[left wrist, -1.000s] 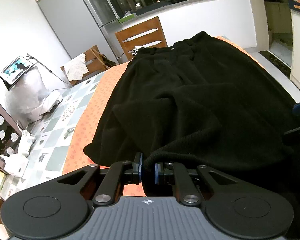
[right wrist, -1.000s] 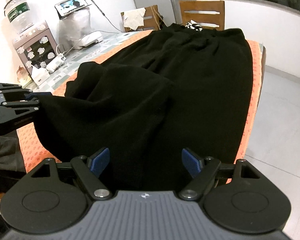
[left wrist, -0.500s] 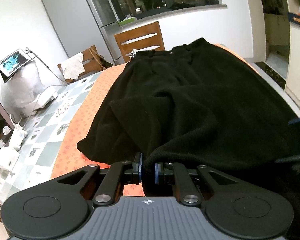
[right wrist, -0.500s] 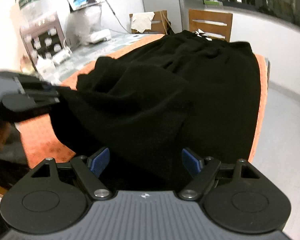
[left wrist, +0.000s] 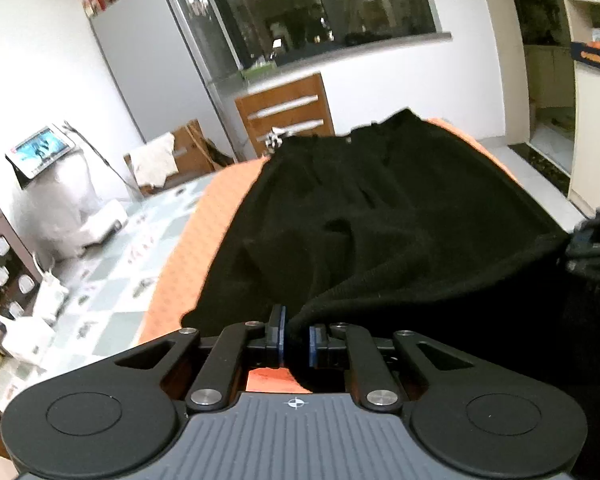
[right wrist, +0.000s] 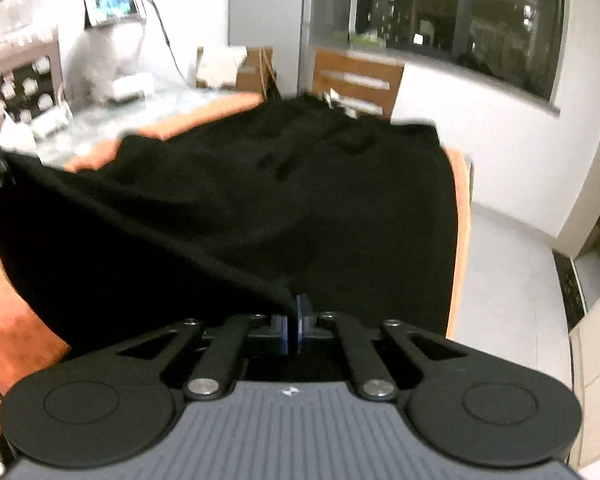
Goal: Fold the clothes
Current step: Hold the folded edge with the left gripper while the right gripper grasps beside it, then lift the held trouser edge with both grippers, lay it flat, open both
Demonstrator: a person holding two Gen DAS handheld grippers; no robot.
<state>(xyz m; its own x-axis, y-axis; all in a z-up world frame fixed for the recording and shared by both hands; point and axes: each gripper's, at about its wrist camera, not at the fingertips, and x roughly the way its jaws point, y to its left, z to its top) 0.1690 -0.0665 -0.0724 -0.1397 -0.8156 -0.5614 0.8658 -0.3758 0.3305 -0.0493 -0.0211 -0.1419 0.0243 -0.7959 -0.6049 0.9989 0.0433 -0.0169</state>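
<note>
Since the earlier frames my right hand-held gripper (right wrist: 292, 330) had gone from wide open to clenched on the near hem of the black garment (right wrist: 300, 200), and both my hands had carried that hem a little higher, so the cloth's front edge no longer lay slack. My left hand-held gripper (left wrist: 294, 338) was likewise clamped on the hem, a thick roll of dark fabric pinched between its blue pads (left wrist: 279, 330). Between my two grips the hem ran taut; in the right wrist view it stretched off to the left edge, where the other tool showed only as a dark blur. The rest of the garment lay spread along the counter (left wrist: 204, 240), on the orange cloth that covered it, with its waistband at the far end. To the left of the orange cloth I could see a checked covering (left wrist: 112, 280) with white clutter standing on it. Beyond the far end stood a wooden chair (left wrist: 286, 110), its back just behind the waistband, and beside it a cardboard box (left wrist: 188, 152) draped with a pale rag. A grey fridge (left wrist: 160, 76) rose behind them, and a small lit screen (left wrist: 40, 154) sat on a stand by the wall. Nothing lay on top of the garment itself. The right view was blurred.
</note>
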